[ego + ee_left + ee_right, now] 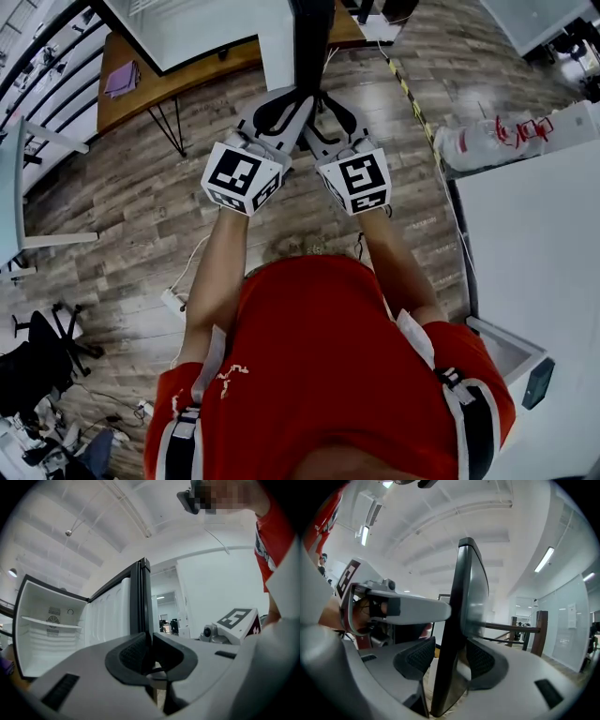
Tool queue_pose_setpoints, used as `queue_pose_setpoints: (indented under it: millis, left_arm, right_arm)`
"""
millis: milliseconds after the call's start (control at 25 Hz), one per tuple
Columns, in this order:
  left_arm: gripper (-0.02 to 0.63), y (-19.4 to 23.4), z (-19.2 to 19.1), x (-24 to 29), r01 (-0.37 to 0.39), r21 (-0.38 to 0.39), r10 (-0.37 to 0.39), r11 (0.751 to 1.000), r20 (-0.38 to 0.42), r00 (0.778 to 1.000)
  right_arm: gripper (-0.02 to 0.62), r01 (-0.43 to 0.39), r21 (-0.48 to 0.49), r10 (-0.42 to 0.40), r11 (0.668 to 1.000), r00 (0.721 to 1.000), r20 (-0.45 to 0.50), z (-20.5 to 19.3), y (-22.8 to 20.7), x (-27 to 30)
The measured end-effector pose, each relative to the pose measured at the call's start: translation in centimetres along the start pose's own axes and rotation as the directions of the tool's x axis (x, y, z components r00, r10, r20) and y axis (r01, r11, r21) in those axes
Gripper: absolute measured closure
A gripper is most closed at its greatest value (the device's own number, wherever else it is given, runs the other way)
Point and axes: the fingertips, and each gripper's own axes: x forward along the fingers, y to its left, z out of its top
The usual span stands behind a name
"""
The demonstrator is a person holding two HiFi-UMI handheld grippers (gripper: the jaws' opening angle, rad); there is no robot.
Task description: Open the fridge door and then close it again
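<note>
We saw the fridge door (140, 597) standing open, edge-on between both tools, with the white fridge interior (42, 644) (one shelf (51, 622) across it) beside it; the left tool (150, 645) was clenched on the door's dark edge, pads pressed close; the right tool (450, 657) was released, its jaws spread either side of that same edge, a gap showing at one pad; from above, a person in a red shirt (328, 375) held both tools over a wooden floor (141, 206).
</note>
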Motion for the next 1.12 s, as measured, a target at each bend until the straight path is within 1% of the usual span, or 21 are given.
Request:
queue_pose_setpoints:
  millis: [160,280,480,680,880,1120]
  left_arm:
    - [0.555,-0.5,0.1,0.3,-0.006,0.030,0.006,1.000,-0.010,1.000]
    - [0.555,-0.1,-0.2,-0.4,-0.027,0.034,0.027,0.999,-0.012,1.000]
    - [0.556,0.6,-0.5,-2.4,-0.067,0.018,0.067,0.998,-0.001,0.998]
    - [0.596,1.0,-0.3,-5.0,-0.108,-0.016,0.108,0.994,0.023,0.994]
    - [0.597,1.8,0.5,-7.0,-0.141,-0.036,0.143,0.989,0.050,0.988]
    - [0.597,3.0,0.9,-8.4,-0.177,-0.044,0.180,0.983,0.057,0.982]
  right_arm:
    - [0.388,0.025,0.006,-0.025,1.000,1.000,-0.006,-0.2,-1.2,0.1]
    - [0.390,0.020,0.004,-0.020,1.000,1.000,0.004,-0.2,-1.4,0.1]
    - [0.391,0.009,0.022,-0.010,1.000,1.000,0.024,-0.3,-2.0,-0.1]
    - [0.394,-0.006,0.025,0.005,1.000,0.999,0.039,-0.5,-2.5,-0.5]
    - [0.397,-0.035,0.027,0.033,0.999,0.998,0.050,-0.5,-2.8,-0.6]
    - [0.399,-0.059,0.024,0.058,0.998,0.997,0.057,-0.4,-2.7,-0.2]
